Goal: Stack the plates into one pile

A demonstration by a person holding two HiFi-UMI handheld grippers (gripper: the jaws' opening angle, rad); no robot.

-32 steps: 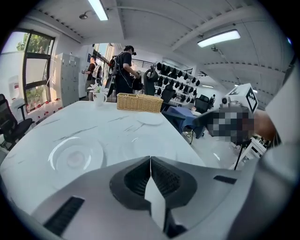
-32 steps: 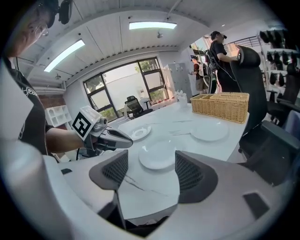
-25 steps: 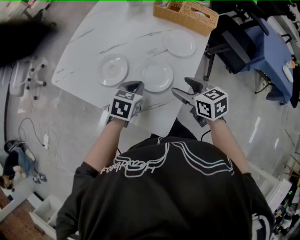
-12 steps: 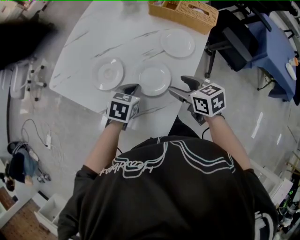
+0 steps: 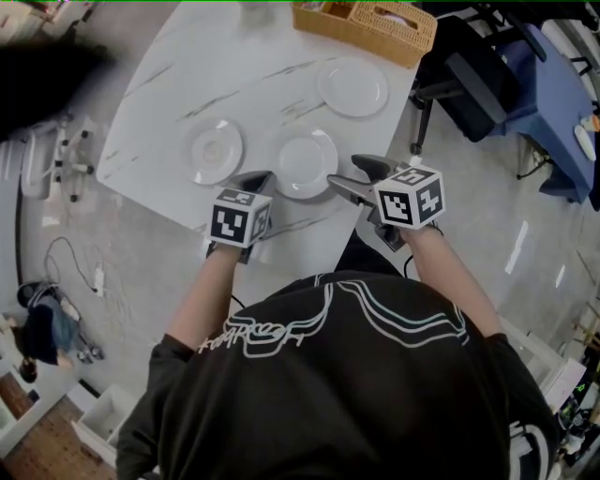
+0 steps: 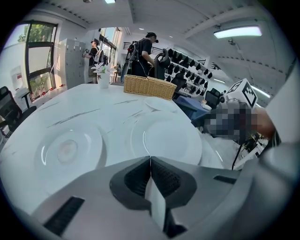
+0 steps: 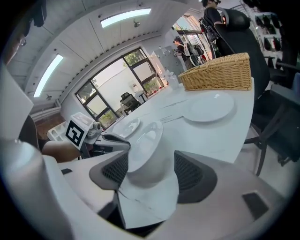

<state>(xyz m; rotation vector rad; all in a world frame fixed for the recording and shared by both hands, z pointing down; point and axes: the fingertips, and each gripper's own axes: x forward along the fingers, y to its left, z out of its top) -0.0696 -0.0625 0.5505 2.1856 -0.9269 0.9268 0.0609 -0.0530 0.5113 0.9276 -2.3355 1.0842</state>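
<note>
1. At the bottom centre of the head view, the left tongs sit over the near edge of the desk. The left gripper view shows the jaws pressed together with nothing between them.
2. Just to the right, the right tongs have their jaws spread wide and hold nothing. In the right gripper view the middle plate lines up in the gap. The tips are close beside its right rim, and contact cannot be made out.
3. That middle plate lies flat at the centre of the frame. The left plate lies apart from it toward the left, so no pile exists yet.
4. The plates look like glazed white ceramic. They are probably stiff, smooth, and slippery under hard jaws, and likely to chip if dropped or knocked together.
5. The sensible hold is at the raised rim, one jaw over and one under, with the plate kept level while it is carried.
6. The far plate rests alone at the upper right of the desk, well apart from the others. Beyond it a wicker basket stands at the top edge.
</note>
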